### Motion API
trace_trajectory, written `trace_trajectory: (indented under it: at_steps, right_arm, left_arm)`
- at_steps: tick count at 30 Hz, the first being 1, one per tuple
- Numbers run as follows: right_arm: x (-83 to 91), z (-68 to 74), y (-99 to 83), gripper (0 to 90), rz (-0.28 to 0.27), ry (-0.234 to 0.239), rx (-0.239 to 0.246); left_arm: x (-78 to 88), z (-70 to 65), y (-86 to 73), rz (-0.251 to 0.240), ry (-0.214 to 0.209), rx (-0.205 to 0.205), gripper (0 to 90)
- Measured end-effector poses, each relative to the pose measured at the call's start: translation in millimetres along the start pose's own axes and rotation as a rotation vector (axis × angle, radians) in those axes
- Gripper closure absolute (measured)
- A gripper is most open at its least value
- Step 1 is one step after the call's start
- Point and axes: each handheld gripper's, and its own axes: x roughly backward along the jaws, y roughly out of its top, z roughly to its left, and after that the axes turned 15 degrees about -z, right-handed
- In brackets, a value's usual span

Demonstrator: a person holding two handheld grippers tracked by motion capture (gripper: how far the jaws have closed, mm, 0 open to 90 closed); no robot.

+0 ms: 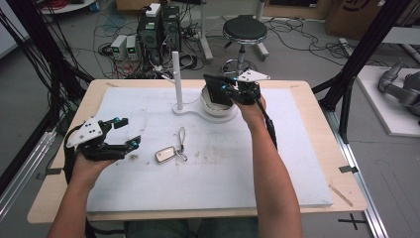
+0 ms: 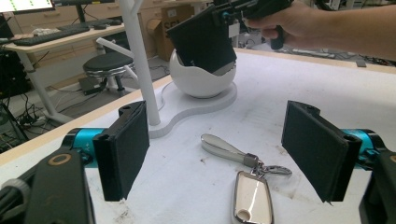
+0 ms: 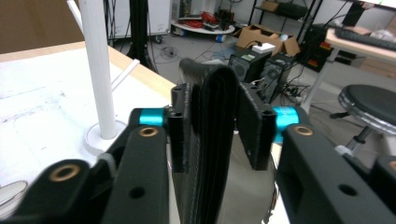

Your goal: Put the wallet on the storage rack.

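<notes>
Right hand-held gripper point(image 1: 224, 88) is up at the far middle of the bench point(image 1: 317, 144), jaws clamped on a black wallet point(image 1: 217, 90). In the right gripper view the wallet point(image 3: 212, 140) sits edge-on between the two pads, squeezed tight. Wallet's lower end is down inside the white egg-shaped bowl point(image 1: 218, 106); whether it touches the bowl's inside I can't tell. From the left gripper view the wallet point(image 2: 203, 44) leans tilted in the bowl point(image 2: 201, 79), the right hand point(image 2: 289, 21) gripping from above.

The bowl stands on a white figure-eight base point(image 1: 198, 113) that also carries an upright white post point(image 1: 177, 82) with short side pegs, just left of the bowl.

Left hand-held gripper point(image 1: 124, 133) hovers over the near-left of the white mat point(image 1: 277, 168), jaws spread wide, nothing between them. Left gripper view shows both pads point(image 2: 123, 149) far apart.

Car key fob point(image 1: 165, 155), silver, lies flat on the mat just right of the left gripper, with a strap loop point(image 1: 182, 136) attached via a ring, strap pointing toward the base. Fob point(image 2: 252, 203) sits between the open jaws' line of sight, not touched.

Behind the bench: a black stool point(image 1: 244, 30) and computer towers point(image 1: 159, 27) with cables on the floor.
</notes>
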Motion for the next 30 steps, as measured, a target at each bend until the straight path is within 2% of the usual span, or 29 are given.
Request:
trace_trajectory:
  at_steps: [3,6,9,12,16,25,27,30]
  right_arm:
    - [0.1,0.8,1.2,78.7,0.008,0.014,-0.016]
    - [2.2,0.3,1.5,79.4,0.007,0.035,-0.029]
    - [4.2,0.3,1.6,79.5,-0.02,0.046,-0.042]
    - [5.9,0.5,4.4,79.5,-0.064,0.039,-0.043]
    - [6.7,0.9,3.9,79.5,-0.093,0.047,-0.054]
    - [5.4,1.9,-7.4,79.5,-0.1,0.028,-0.045]
    - [5.9,2.1,-15.1,79.5,-0.075,0.02,-0.028]
    - [8.2,1.4,-18.6,79.6,-0.09,0.014,-0.036]
  left_arm:
    - [-0.6,-0.7,0.0,0.002,-0.002,-0.002,23.3]
    - [-0.2,-0.9,0.0,0.002,-0.002,-0.003,23.3]
    - [-0.1,-0.9,-0.2,0.002,-0.003,-0.003,23.3]
    - [-0.2,-1.0,-0.2,0.001,-0.004,-0.003,23.3]
    - [-0.4,-1.0,-0.6,-0.001,-0.003,-0.002,23.3]
    - [0.6,-1.0,-1.2,-0.002,-0.004,-0.003,23.3]
    - [0.3,-1.4,-1.5,-0.002,-0.007,-0.002,23.3]
    - [-0.3,-1.8,-1.4,-0.002,-0.008,-0.005,23.3]
